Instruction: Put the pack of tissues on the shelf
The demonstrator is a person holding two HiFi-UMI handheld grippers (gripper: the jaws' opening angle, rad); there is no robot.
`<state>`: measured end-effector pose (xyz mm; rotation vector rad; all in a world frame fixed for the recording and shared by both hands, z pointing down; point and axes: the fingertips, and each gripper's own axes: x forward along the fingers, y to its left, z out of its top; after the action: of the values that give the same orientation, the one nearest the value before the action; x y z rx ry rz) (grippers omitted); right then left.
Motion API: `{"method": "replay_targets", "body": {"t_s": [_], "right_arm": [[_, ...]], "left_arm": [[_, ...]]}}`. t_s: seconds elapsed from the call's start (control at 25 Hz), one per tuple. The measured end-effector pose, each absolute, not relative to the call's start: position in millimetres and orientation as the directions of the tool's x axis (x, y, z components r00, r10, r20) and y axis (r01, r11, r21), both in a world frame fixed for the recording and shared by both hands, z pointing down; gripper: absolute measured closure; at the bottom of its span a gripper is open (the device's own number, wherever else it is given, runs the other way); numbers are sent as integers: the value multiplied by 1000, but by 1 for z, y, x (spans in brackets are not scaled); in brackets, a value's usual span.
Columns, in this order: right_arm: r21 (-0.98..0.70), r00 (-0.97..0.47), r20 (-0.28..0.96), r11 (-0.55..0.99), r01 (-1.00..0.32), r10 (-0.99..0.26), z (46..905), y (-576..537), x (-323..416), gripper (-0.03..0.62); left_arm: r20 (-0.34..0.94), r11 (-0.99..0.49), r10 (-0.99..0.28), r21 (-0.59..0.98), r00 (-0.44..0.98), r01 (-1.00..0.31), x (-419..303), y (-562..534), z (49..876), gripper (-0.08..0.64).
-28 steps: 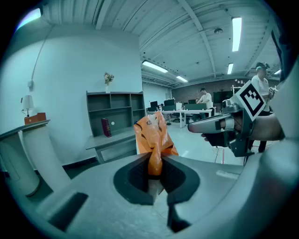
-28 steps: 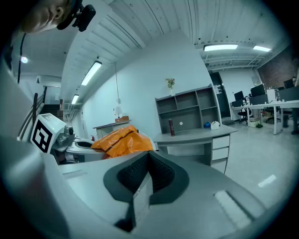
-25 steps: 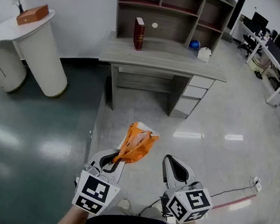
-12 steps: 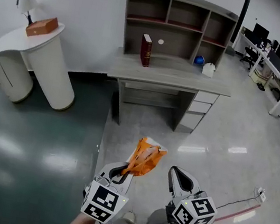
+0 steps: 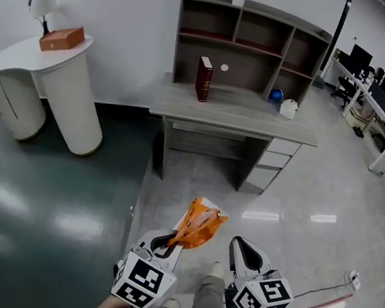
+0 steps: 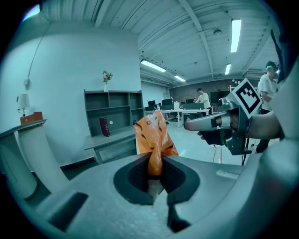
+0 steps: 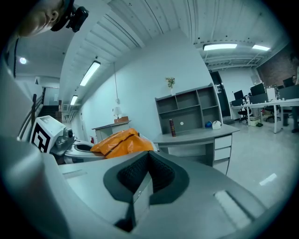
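Far left: white curved counter (image 5: 43, 79), brown box (image 5: 62, 39) on top. Near, centre-left: left gripper (image 5: 174, 242), jaws clamped on the lower edge of the orange pack of tissues (image 5: 199, 224). The pack sticks out past the jaw tips toward the far side, tilted slightly right. Just right of it: right gripper (image 5: 241, 245), jaws pressed together with nothing between them, not touching the pack. Far, across the floor: desk (image 5: 236, 117) carrying the shelf (image 5: 250, 43), red book (image 5: 203, 78) upright. Pack well apart from shelf.
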<state>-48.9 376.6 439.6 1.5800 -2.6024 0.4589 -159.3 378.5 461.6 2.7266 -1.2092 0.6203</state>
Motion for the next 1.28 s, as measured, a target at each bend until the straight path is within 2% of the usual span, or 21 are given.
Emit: {"method": "replay_targets", "body": {"t_s": [0.4, 1.28], "right_arm": [[-265, -487, 231, 427, -864, -842, 457, 312, -29, 592], [-265, -601, 199, 548, -793, -774, 438, 125, 29, 592]], "left_arm": [[422, -665, -695, -71, 582, -743, -138, 318, 470, 560], [423, -617, -738, -106, 526, -780, -60, 137, 450, 560]]}}
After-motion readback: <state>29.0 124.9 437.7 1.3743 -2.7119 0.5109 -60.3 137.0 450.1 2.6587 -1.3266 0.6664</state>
